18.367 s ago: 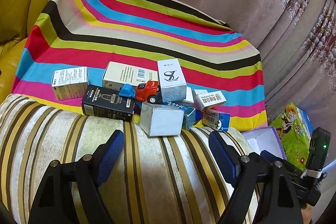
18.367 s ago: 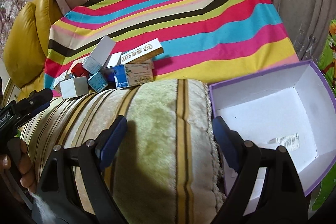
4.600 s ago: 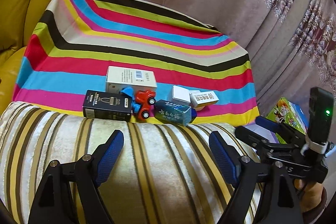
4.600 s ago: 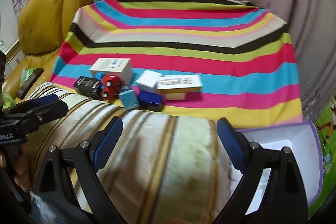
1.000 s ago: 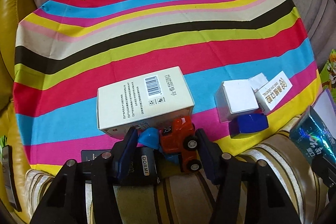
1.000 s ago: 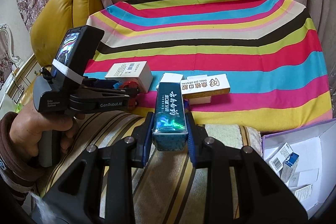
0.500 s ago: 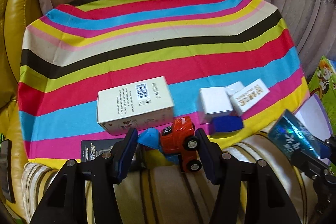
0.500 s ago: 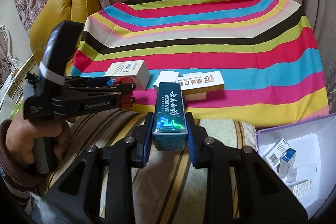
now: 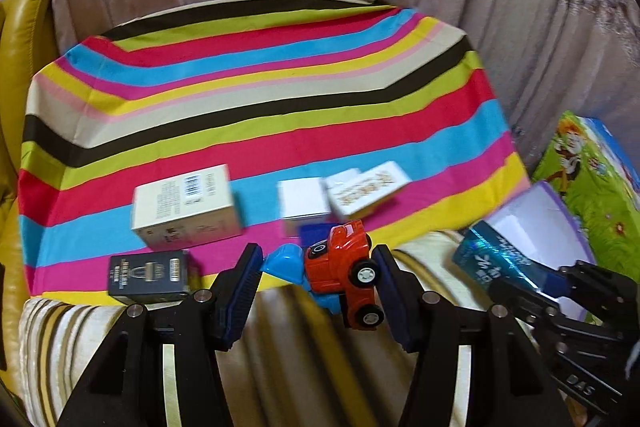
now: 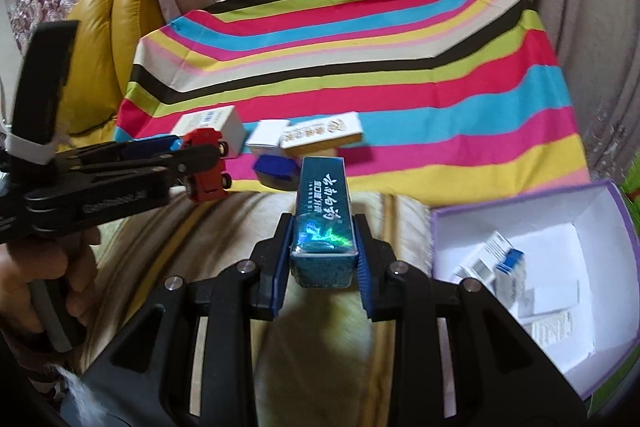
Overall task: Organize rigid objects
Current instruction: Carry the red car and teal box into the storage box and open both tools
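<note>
My left gripper [image 9: 316, 279] is shut on a red and blue toy truck [image 9: 344, 273] and holds it above the sofa arm; it also shows in the right wrist view [image 10: 206, 163]. My right gripper [image 10: 322, 255] is shut on a teal foil box [image 10: 324, 215], seen in the left wrist view [image 9: 496, 263] over the purple-rimmed white box [image 10: 532, 203]. On the striped cloth [image 9: 260, 99] lie a large white box [image 9: 186, 205], a black box [image 9: 148, 273], a small white box [image 9: 302, 205], a gold-lettered box [image 9: 366, 189] and a dark blue box [image 10: 274, 169].
The purple-rimmed box holds several small cartons [image 10: 496, 263]. A green cartoon-print box [image 9: 588, 179] stands behind it at the right. A yellow leather seat [image 10: 108, 39] is at the left and curtains hang behind. The striped sofa arm [image 9: 296, 355] fills the foreground.
My left gripper has lifted the toy truck off the cloth and carried it rightward, away from the large white box. My right gripper has moved the teal box right, toward the purple-rimmed box.
</note>
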Demonstrator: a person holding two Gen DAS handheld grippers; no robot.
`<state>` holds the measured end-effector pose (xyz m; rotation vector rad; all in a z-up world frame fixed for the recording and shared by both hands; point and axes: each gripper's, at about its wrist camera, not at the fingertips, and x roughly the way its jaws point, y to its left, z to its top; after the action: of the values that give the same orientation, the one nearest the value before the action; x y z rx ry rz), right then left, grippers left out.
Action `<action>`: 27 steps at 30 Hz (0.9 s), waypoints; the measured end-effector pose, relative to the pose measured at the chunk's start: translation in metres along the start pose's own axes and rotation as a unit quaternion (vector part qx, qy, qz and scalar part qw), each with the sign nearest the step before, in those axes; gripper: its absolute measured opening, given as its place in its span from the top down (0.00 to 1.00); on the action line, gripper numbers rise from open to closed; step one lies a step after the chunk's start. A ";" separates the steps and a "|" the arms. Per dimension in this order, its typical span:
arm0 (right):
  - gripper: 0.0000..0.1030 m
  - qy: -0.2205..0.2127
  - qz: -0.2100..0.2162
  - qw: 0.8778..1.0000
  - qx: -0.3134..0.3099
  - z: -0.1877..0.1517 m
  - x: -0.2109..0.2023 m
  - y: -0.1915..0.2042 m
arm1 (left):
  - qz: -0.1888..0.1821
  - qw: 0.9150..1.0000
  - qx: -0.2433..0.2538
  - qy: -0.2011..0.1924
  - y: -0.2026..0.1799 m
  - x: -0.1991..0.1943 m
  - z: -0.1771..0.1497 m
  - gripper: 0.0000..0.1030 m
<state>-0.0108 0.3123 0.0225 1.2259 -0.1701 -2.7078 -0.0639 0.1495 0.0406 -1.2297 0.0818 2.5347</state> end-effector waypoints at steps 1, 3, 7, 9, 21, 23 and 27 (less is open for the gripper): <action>0.68 0.000 -0.006 1.000 0.006 -0.003 -0.004 -0.006 | -0.005 1.000 0.004 -0.002 -0.005 -0.002 -0.001 0.45; 0.68 -0.002 -0.016 1.000 0.016 -0.006 -0.010 -0.016 | -0.016 1.000 0.012 -0.006 -0.016 -0.006 -0.001 0.45; 0.68 -0.004 -0.040 0.999 0.033 -0.013 -0.021 -0.037 | -0.035 0.999 0.027 -0.006 -0.039 -0.009 -0.003 0.45; 0.68 -0.003 -0.052 0.998 0.041 -0.017 -0.026 -0.047 | -0.045 0.998 0.036 -0.006 -0.050 -0.010 -0.005 0.45; 0.68 0.005 -0.119 0.989 0.090 -0.041 -0.043 -0.101 | -0.101 0.991 0.086 0.003 -0.112 -0.005 -0.016 0.45; 0.68 0.005 -0.127 0.987 0.095 -0.044 -0.045 -0.107 | -0.107 0.990 0.090 0.009 -0.119 -0.002 -0.018 0.45; 0.68 0.005 -0.147 0.984 0.103 -0.047 -0.046 -0.117 | -0.124 0.987 0.101 0.015 -0.134 0.002 -0.021 0.45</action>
<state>0.0431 0.4342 0.0057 1.4231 -0.2958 -2.9964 -0.0078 0.2731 0.0380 -1.1230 0.1761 2.2358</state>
